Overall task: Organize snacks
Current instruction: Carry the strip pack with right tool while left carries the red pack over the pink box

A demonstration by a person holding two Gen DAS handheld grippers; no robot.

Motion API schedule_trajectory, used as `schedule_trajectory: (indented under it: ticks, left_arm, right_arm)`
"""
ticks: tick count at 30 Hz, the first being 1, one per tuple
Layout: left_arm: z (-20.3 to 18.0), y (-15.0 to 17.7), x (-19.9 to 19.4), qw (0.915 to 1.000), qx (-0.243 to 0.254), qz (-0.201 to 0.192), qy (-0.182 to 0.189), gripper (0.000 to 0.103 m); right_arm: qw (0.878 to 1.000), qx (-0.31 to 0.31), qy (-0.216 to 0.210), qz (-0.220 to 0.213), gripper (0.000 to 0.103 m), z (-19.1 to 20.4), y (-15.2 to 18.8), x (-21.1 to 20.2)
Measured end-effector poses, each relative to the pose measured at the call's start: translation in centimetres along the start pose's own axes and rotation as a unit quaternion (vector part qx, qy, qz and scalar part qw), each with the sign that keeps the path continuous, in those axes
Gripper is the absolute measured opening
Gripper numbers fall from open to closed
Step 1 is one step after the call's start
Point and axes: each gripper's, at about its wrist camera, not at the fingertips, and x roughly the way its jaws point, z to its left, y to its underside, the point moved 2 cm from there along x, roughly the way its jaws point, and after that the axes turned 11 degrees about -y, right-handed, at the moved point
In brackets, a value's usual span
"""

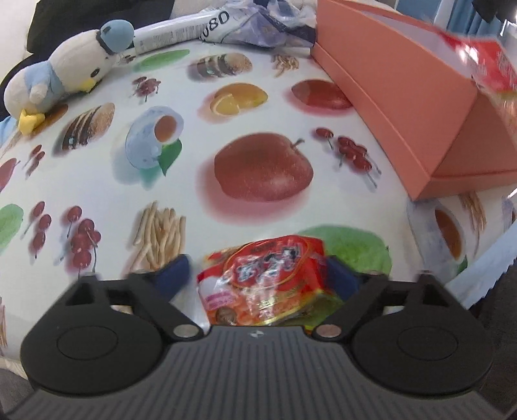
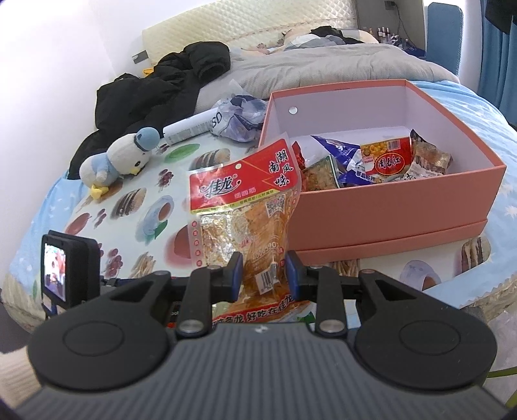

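Right hand-held gripper [image 2: 261, 274]: clamped on 1 red-headed snack packet [image 2: 244, 206], long axis upright, held just left of the open pink box [image 2: 387, 206], which lies to its right and already holds several snacks. Left hand-held gripper [image 1: 258, 274]: jaws spread around 1 red noodle packet [image 1: 265, 278] above the fruit-print cloth [image 1: 194, 135]; the right is nearer the box.

Snack packet [image 2: 245, 206] reads "佳龙" and "湖南风味"; white tube [image 1: 181, 30] "08D".
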Motion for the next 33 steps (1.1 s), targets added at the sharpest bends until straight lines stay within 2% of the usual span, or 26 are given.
schedule_trajectory:
  ticks: [2, 4, 9, 19, 27, 33]
  left_arm:
    - [0.1, -0.5, 0.0, 1.0, -0.001, 0.004, 0.0, 0.075]
    - [0.3, -0.9, 0.0, 1.0, -0.006, 0.0, -0.002, 0.062]
    - [1.3, -1.5, -0.3, 0.9994, -0.033, 0.007, 0.004, 0.053]
    - [2.8, -2.3, -3.7, 0.9965, -0.078, -0.01, 0.027, 0.052]
    - [2.8, -5.1, -9.9, 0.9925, -0.093, -0.06, 0.053, 0.052]
    - [0.9, -8.1, -14.9, 0.987, -0.087, -0.104, 0.086, 0.052]
  right_arm:
    - [1.0, 0.002, 0.0, 0.001, 0.031, -0.2, 0.0, 0.2]
    - [1.0, 0.002, 0.0, 0.001, 0.031, -0.3, 0.0, 0.3]
    - [1.0, -0.003, -0.001, -0.005, 0.031, -0.3, -0.4, 0.2]
    - [1.0, -0.012, 0.003, -0.02, 0.031, -0.1, -1.3, -0.5]
    - [0.999, -0.016, 0.006, -0.038, 0.031, 0.3, -2.0, -1.8]
    - [0.998, -0.005, 0.017, -0.058, 0.031, 0.0, -3.1, -3.6]
